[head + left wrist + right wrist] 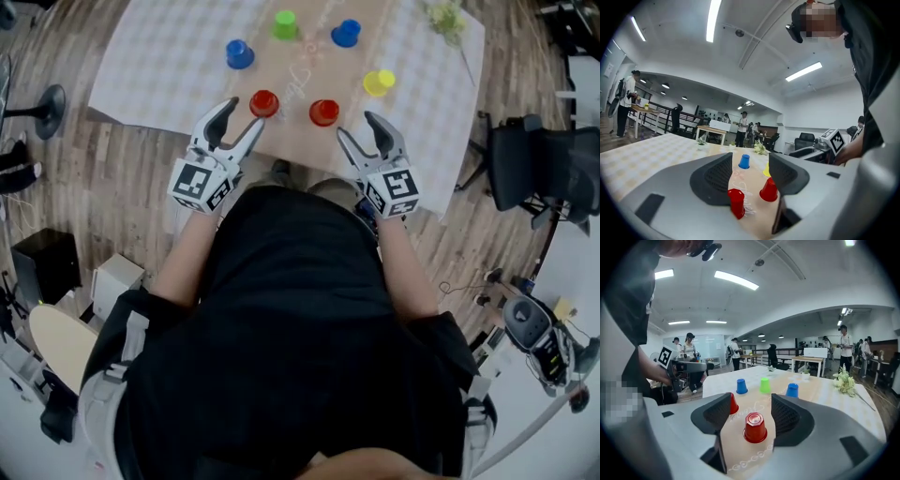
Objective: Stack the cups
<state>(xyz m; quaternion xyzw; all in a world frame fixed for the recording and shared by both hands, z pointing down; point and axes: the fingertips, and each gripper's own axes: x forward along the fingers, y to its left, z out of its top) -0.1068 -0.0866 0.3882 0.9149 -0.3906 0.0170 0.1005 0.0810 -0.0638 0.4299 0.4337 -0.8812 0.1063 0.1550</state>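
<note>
The left gripper (242,118) and right gripper (357,127) are held forward side by side, jaws spread and empty, just short of the left red cup (264,103) and right red cup (323,112).

Bright ceiling strip lights (712,21) give you even, soft-shadowed light; all 3 views bend at the edges.

The left forearm (187,258) and right forearm (410,272) reach forward, side by side. The left tongs (242,114) and right tongs (354,126) stand wide open and empty — tips angled slightly inward.
</note>
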